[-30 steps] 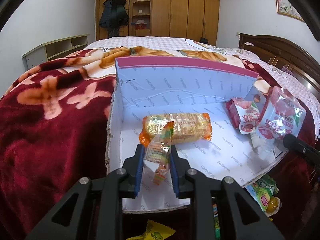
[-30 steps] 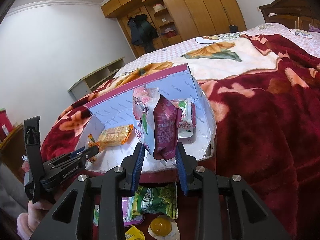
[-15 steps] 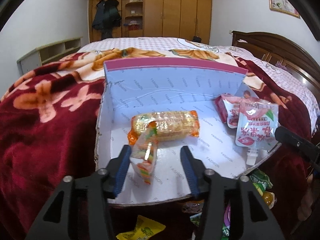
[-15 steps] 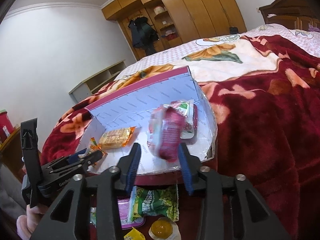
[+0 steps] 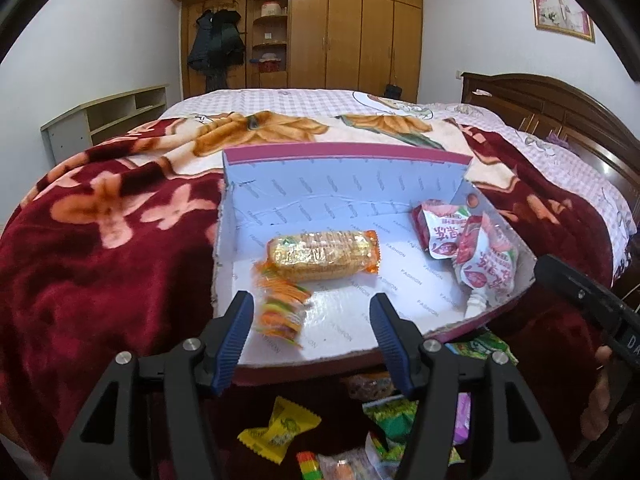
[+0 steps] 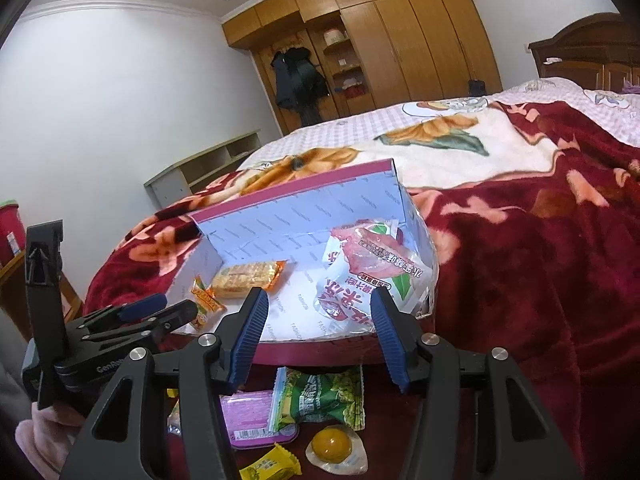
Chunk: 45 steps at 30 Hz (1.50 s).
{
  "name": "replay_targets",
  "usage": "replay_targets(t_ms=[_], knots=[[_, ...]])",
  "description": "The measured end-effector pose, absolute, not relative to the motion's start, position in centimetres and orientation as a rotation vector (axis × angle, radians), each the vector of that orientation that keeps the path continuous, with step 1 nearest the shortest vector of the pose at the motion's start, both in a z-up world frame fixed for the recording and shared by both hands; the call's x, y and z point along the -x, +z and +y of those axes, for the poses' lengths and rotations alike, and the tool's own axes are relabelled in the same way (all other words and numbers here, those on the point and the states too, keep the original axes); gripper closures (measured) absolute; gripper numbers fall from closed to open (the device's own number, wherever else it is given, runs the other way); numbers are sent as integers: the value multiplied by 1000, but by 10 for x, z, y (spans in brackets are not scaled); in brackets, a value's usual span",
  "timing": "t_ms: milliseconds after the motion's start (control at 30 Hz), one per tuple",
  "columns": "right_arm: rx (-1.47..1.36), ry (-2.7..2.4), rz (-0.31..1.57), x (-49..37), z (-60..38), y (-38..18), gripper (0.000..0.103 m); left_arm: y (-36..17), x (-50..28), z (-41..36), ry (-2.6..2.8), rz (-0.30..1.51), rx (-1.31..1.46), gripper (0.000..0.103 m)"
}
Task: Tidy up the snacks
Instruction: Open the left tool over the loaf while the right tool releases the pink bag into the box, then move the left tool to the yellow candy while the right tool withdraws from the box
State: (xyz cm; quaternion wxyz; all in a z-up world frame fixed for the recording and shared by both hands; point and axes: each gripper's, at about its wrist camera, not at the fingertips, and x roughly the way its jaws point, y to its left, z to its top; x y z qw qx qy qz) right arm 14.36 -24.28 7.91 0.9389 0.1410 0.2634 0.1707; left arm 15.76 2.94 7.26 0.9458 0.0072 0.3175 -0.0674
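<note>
Snacks lie in the "FASHION"-printed box [image 5: 400, 200]; left gripper [image 5: 312, 322] and right gripper [image 6: 318, 318] opening, empty.

White-walled bedroom [image 5: 472, 40], wooden wardrobe [image 5: 352, 24]

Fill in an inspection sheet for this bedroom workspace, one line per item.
Surface: bed with a red flowered blanket.
Job's things: open box holding a cracker pack, a small orange packet and two red pouches.
Clutter: loose snacks in front of the box, among them a green bag and a jelly cup.
Grippers: left gripper and right gripper opening, fingers gripping nothing.
Cables: nothing seen.
Surroundings: wardrobe, low shelf.
</note>
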Motion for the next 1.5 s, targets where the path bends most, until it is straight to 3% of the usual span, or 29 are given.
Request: replay_targets(t_ms=[167, 667, 1200, 1300, 1500], knots=[[-305, 350, 532, -132, -247, 81, 48, 77, -149, 27, -153, 641, -37, 33], [-321, 355, 565, -103, -252, 69, 48, 72, -120, 45, -97, 659, 9, 33], [-259, 364, 605, -78, -240, 52, 48, 25, -107, 56, -75, 749, 44, 33], [-250, 365, 613, -76, -239, 49, 48, 18, -110, 58, -67, 763, 58, 35], [-244, 364, 641, -77, -237, 39, 48, 10, -116, 59, -49, 768, 59, 49]])
